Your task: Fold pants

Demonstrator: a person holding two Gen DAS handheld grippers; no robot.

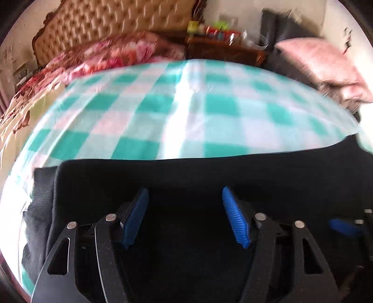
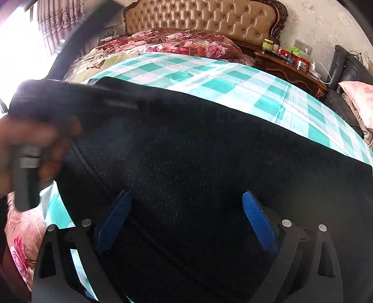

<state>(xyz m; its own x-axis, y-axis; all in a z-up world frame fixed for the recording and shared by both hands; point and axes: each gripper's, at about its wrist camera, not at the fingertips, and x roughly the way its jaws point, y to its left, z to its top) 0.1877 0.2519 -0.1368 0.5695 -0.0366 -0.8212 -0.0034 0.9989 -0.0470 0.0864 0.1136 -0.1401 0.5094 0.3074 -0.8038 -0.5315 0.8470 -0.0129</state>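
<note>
The dark navy pants (image 1: 186, 177) lie flat on the green and white checked sheet (image 1: 163, 111) of the bed. They also fill the right wrist view (image 2: 198, 151). My left gripper (image 1: 185, 198) is open, its blue pads apart just above the pants near their left end. My right gripper (image 2: 186, 200) is open too, low over the cloth. In the right wrist view the person's hand on the left gripper's handle (image 2: 25, 172) shows at the left, blurred. A blue pad of the right gripper (image 1: 345, 227) shows at the right of the left wrist view.
A flowered quilt (image 2: 177, 43) lies bunched at the tufted headboard (image 2: 205, 18). A wooden nightstand (image 2: 291, 70) with small bottles stands to the right. A pink pillow (image 1: 326, 67) rests on a dark sofa (image 2: 345, 67) at the far right.
</note>
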